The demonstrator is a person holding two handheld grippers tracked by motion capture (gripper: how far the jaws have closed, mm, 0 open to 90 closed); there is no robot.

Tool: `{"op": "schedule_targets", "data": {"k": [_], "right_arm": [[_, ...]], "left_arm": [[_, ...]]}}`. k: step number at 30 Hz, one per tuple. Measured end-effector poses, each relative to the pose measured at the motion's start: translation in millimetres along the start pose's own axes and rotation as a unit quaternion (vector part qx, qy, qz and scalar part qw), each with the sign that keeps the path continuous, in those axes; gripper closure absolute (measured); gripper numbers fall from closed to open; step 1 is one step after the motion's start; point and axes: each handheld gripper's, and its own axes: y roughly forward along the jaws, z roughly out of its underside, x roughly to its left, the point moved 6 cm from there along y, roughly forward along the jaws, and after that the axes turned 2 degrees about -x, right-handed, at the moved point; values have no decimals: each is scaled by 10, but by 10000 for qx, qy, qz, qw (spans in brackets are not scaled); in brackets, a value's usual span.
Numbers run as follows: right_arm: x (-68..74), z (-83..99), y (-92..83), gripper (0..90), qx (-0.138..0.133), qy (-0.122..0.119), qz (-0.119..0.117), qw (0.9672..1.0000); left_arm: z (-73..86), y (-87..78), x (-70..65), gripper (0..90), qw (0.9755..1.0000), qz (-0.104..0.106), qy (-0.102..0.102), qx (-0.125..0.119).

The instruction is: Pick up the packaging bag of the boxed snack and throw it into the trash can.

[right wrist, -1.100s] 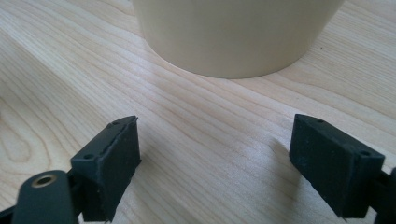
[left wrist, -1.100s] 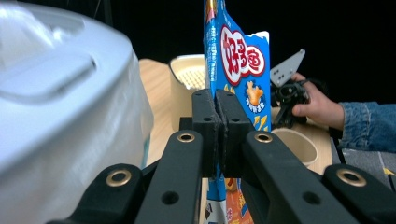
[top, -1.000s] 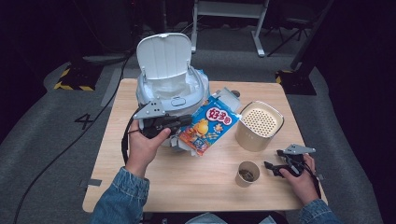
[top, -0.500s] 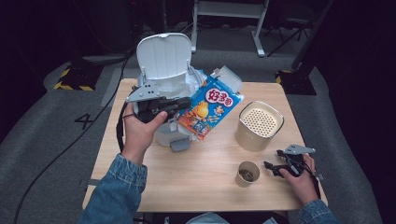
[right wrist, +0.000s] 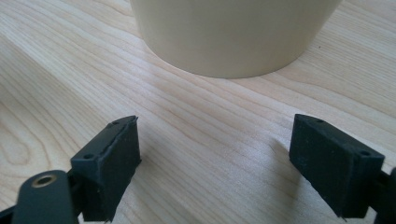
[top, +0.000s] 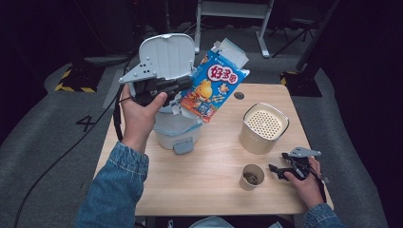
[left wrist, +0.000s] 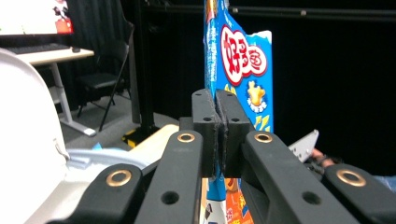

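Observation:
A blue snack box (top: 214, 88) with a red label and an open torn top hangs tilted in the air above the white appliance (top: 177, 129). My left gripper (top: 187, 86) is shut on the box's edge. In the left gripper view the jaws (left wrist: 220, 135) pinch the thin blue box (left wrist: 243, 60), which stands upright ahead. My right gripper (top: 275, 169) rests on the wooden table (top: 209, 190) at the near right. It stands open (right wrist: 215, 161) with bare wood between its fingers, and it points at the beige cup (right wrist: 233, 32).
The white appliance has its lid (top: 166, 54) raised at the table's far left. A beige canister (top: 263, 128) with a perforated top stands right of centre. A small paper cup (top: 251, 176) with dark contents sits just left of the right gripper.
The left hand has lifted the snack box from table height up over the white appliance. The right hand has stayed where it was.

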Motion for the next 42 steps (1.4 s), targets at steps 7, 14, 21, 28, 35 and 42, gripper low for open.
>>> {"op": "schedule_targets", "data": {"k": [7,14,21,28,35,42], "right_arm": [[-1,0,0,163,-1,-2,0,10000],[-1,0,0,163,0,-1,1,10000],[-1,0,0,163,0,-2,0,10000],[-1,0,0,163,-1,-1,-1,10000],[0,0,0,163,-1,-1,-1,10000],[0,0,0,163,-2,-1,0,10000]], "left_arm": [[-126,39,49,875,9997,-209,87,-129],[-232,47,131,875,9987,-371,-1,-348],[-321,56,254,875,9966,-688,69,-437],[-346,43,436,876,9931,-1038,-30,-541],[-346,84,587,877,9906,-1292,25,-453],[-294,122,742,877,9867,-1570,-61,-405]]}}
